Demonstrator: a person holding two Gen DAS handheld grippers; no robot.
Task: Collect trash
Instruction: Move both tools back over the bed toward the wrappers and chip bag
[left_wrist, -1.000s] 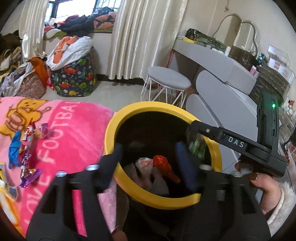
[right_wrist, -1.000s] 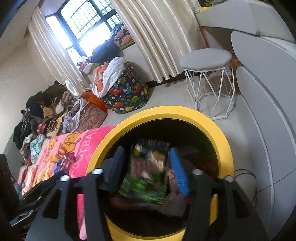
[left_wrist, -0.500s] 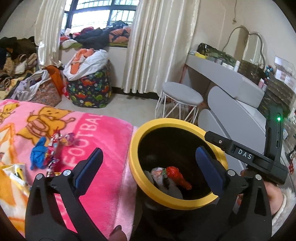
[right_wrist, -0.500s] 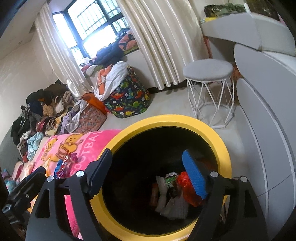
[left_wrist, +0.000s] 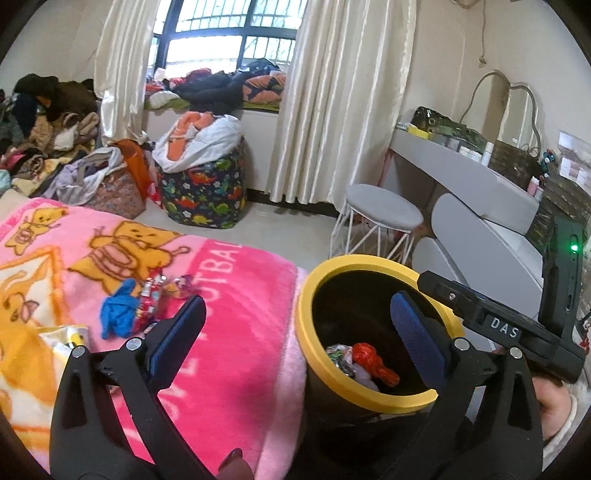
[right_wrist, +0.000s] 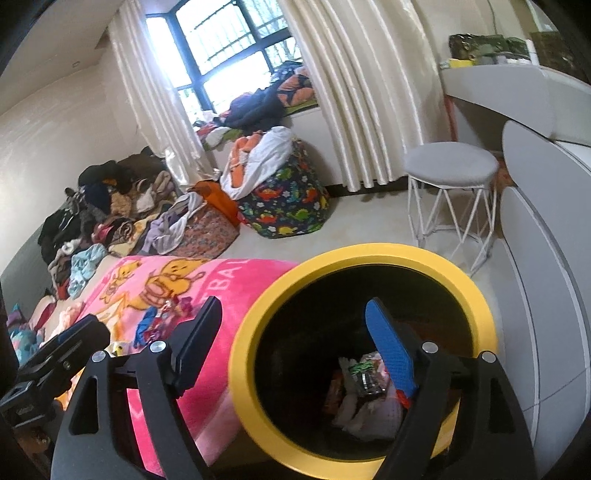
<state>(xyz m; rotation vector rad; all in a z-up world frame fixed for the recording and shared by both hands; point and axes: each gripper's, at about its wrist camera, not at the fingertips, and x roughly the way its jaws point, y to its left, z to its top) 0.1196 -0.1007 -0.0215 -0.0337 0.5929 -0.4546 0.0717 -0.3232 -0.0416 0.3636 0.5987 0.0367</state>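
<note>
Your left gripper (left_wrist: 295, 332) and right gripper (right_wrist: 291, 339) jaws just spread wide, nothing between them, both straddling the bin's (right_wrist: 476, 295) yellow rim. Dropped wrappers (right_wrist: 365, 384) sit in the bin; more trash (left_wrist: 147, 302) lies on the pink blanket (left_wrist: 236, 280), clear of the bed edge beside the bin.

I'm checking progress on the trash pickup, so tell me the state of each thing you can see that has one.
Left gripper: jaws open, empty, just opened.
Right gripper: jaws open, empty, just opened.
Trash bin: upright, no lid, partly filled.
Red wrapper: lying in the bin.
Green wrapper: lying in the bin.
Blue wrapper: on the pink blanket, not yet collected.
Curtains: drawn apart.
</note>
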